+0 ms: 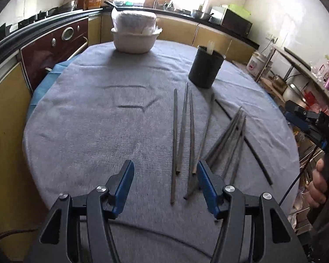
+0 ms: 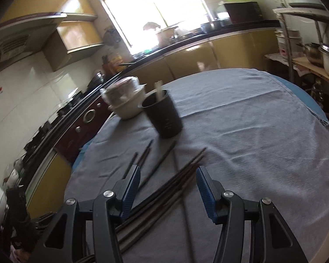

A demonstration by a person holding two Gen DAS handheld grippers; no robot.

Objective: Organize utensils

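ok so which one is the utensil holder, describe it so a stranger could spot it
Start at the round table under the grey cloth. Beyond the loose chopsticks stands the dark cylindrical holder, upright, with one pale utensil poking out. Its neighbour, the white bowl stack, is pale and wider.

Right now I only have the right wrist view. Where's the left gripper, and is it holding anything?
Observer: The left gripper is open and empty, hovering over the grey cloth.
Operator: Any chopsticks close to it?
Observer: Yes. The loose chopsticks lie roughly side by side, and their near ends appear just left of its right finger.
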